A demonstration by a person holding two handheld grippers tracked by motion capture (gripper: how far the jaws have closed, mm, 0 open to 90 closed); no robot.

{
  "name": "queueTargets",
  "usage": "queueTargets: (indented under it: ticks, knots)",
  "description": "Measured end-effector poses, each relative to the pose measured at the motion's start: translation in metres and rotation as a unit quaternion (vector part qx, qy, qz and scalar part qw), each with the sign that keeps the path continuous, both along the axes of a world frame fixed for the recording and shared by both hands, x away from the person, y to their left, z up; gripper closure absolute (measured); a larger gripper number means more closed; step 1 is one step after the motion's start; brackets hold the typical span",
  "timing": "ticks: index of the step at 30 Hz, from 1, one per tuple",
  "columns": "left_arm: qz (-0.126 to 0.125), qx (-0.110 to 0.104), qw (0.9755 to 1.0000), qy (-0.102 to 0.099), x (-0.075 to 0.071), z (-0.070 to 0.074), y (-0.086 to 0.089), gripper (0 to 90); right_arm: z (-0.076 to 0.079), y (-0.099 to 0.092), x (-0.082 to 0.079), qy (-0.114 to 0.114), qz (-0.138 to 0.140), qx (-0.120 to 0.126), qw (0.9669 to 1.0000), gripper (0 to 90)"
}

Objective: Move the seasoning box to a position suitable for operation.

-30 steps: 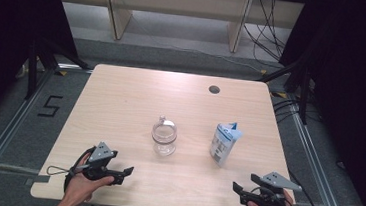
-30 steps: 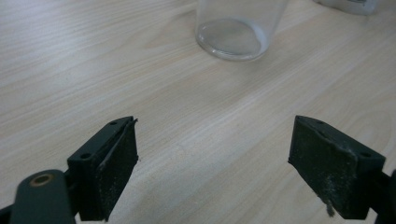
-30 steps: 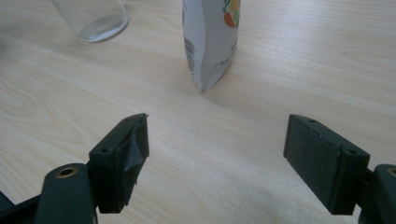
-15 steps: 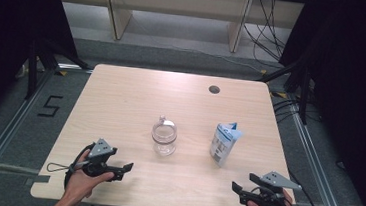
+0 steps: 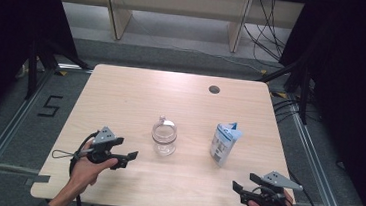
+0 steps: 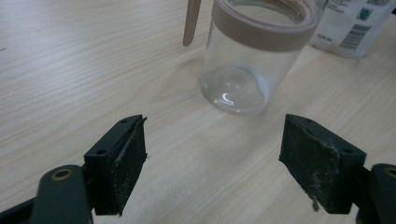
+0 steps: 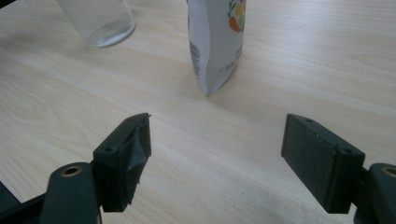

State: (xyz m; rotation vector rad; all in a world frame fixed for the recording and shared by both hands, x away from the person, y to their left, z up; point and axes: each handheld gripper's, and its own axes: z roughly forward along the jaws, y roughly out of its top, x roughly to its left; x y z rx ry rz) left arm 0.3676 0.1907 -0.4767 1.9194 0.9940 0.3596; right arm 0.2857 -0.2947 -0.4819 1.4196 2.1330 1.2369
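Item: clear glass jar (image 5: 163,137) with a tan rim band, standing upright at the centre of the high view on the pale wooden desk (image 5: 121,92); in the left gripper view it fills the upper middle (image 6: 254,56), with a thin tan stick or handle (image 6: 191,21) beside its rim at upper left. Item: white printed pouch (image 5: 224,143), upright, right of centre and well apart from the jar; upper middle of the right gripper view (image 7: 217,42). Left gripper (image 5: 128,156), lower left of the high view, pointed toward the jar; its fingers (image 6: 123,161) stand wide with nothing between them, having just been closing a little. Right gripper (image 5: 238,186), lower right, aimed at the pouch; its fingers (image 7: 128,156) are spread, nothing held. Risks, as judged: the jar is smooth and round, so an off-centre or glancing approach could push it across the desk or tip it, and the stick at the rim could be knocked loose; the pouch looks light and narrow-based, so a nudge from one finger before the other arrives would likely topple it. Change from the earlier frame: the left gripper sits slightly higher in the picture and nearer the jar; the right gripper, jar and pouch are unchanged.
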Motion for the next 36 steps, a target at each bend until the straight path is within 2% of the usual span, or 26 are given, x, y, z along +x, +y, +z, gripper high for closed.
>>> queueTargets:
  ticks: [3, 4, 8, 9, 11, 13, 14, 17, 18, 19, 20, 26, 27, 28, 29, 31, 32, 34, 35, 36]
  knots:
    - [-0.001, -0.006, 1.0, -0.004, 0.006, 0.002, -0.001, 23.5, -0.002, 0.001, 0.001, -0.004, 0.005, 0.008, 0.9999, 25.2]
    - [0.002, -0.01, 1.0, -0.003, 0.012, 0.006, -0.001, 24.3, -0.001, 0.001, 0.001, -0.002, 0.001, -0.003, 1.0, 25.3]
    - [0.009, -0.02, 0.9998, -0.005, 0.022, 0.014, 0.0, 27.1, -0.001, 0.0, 0.0, 0.001, 0.004, 0.001, 1.0, 25.2]
    - [0.01, -0.022, 0.9997, -0.006, 0.026, 0.017, 0.001, 27.8, -0.003, -0.002, 0.003, -0.017, 0.017, -0.003, 0.9997, 25.3]
    - [0.016, -0.03, 0.9994, -0.01, 0.032, 0.021, 0.002, 30.9, -0.002, -0.002, 0.003, -0.014, 0.012, -0.008, 0.9998, 25.2]
    - [0.017, -0.034, 0.9992, -0.011, 0.04, 0.025, 0.002, 34.4, -0.003, -0.002, 0.004, -0.016, 0.017, -0.002, 0.9997, 25.3]
    - [0.018, -0.037, 0.9991, -0.013, 0.046, 0.028, 0.001, 39.7, -0.003, -0.002, 0.004, -0.017, 0.012, -0.012, 0.9997, 25.2]
    - [0.012, -0.026, 0.9994, -0.018, 0.051, 0.032, -0.001, 43.3, -0.003, -0.002, 0.004, -0.021, 0.014, -0.014, 0.9996, 25.2]
    - [0.003, -0.022, 0.9996, -0.019, 0.055, 0.034, -0.004, 49.7, -0.002, 0.001, 0.002, 0.003, 0.006, 0.002, 1.0, 25.2]
    - [0.003, -0.022, 0.9996, -0.019, 0.055, 0.034, -0.004, 51.5, -0.002, 0.001, 0.002, 0.003, 0.006, 0.002, 1.0, 25.2]
    - [0.003, -0.018, 0.9996, -0.02, 0.057, 0.036, -0.005, 53.8, -0.003, 0.0, 0.004, -0.013, 0.016, -0.007, 0.9998, 25.3]
    - [-0.014, -0.01, 0.9995, -0.026, 0.066, 0.043, -0.018, 71.7, -0.004, 0.0, 0.005, -0.011, 0.019, 0.001, 0.9998, 25.3]
    - [-0.017, -0.009, 0.9994, -0.028, 0.068, 0.045, -0.021, 71.7, -0.004, 0.001, 0.004, -0.004, 0.009, 0.007, 0.9999, 25.3]
    - [-0.021, -0.005, 0.9994, -0.027, 0.071, 0.047, -0.024, 78.8, -0.004, -0.001, 0.005, -0.017, 0.015, -0.009, 0.9997, 25.3]
    - [-0.025, 0.012, 0.9991, -0.031, 0.076, 0.051, -0.03, 81.1, -0.003, 0.0, 0.004, -0.004, 0.01, -0.002, 0.9999, 25.3]
    - [-0.03, 0.015, 0.9989, -0.033, 0.078, 0.053, -0.033, 84.8, -0.003, 0.001, 0.004, -0.003, 0.009, 0.0, 1.0, 25.3]
    - [-0.043, 0.02, 0.9983, -0.033, 0.083, 0.057, -0.041, 86.3, -0.003, 0.001, 0.003, 0.005, 0.008, 0.004, 0.9999, 25.4]
    - [-0.043, 0.024, 0.9984, -0.029, 0.084, 0.059, -0.045, 88.1, -0.003, 0.002, 0.003, 0.006, 0.008, 0.005, 0.9999, 25.3]
    - [-0.043, 0.022, 0.9987, -0.018, 0.085, 0.06, -0.049, 88.1, -0.003, 0.002, 0.003, 0.006, 0.009, 0.004, 0.9999, 25.4]
    - [-0.05, 0.033, 0.9979, -0.023, 0.092, 0.062, -0.054, 89.2, -0.002, 0.001, 0.003, 0.006, 0.009, 0.005, 0.9999, 25.3]
